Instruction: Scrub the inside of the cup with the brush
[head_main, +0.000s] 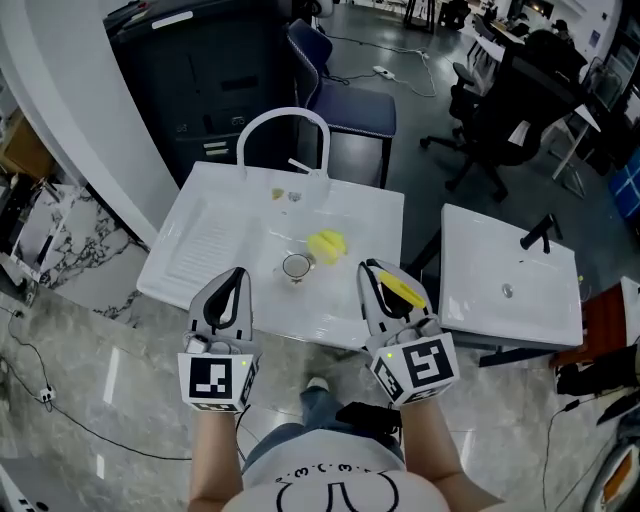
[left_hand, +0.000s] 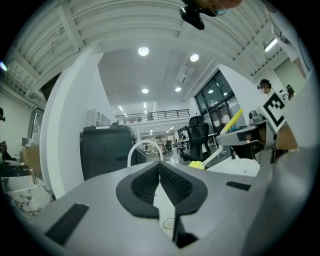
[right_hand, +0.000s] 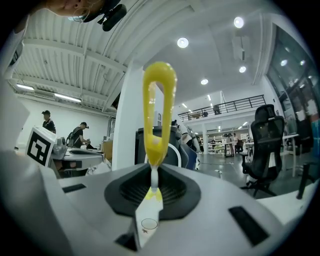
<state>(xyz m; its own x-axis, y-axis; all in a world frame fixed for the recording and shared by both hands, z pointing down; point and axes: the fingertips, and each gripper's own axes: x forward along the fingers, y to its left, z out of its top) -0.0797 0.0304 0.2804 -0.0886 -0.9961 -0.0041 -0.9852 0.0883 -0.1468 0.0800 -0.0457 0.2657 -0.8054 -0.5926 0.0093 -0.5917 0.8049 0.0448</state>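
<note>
A small clear cup stands upright on the white sink top, with a yellow lump just behind it to the right. My right gripper is right of the cup and shut on the yellow brush. In the right gripper view the brush's looped yellow handle sticks up out of the closed jaws of the right gripper; its bristle end is hidden. My left gripper hovers left of the cup, and in its own view the left gripper is shut and empty.
A white arched faucet rises at the sink top's far edge. A second white basin sits to the right across a gap. A dark cabinet and office chairs stand behind.
</note>
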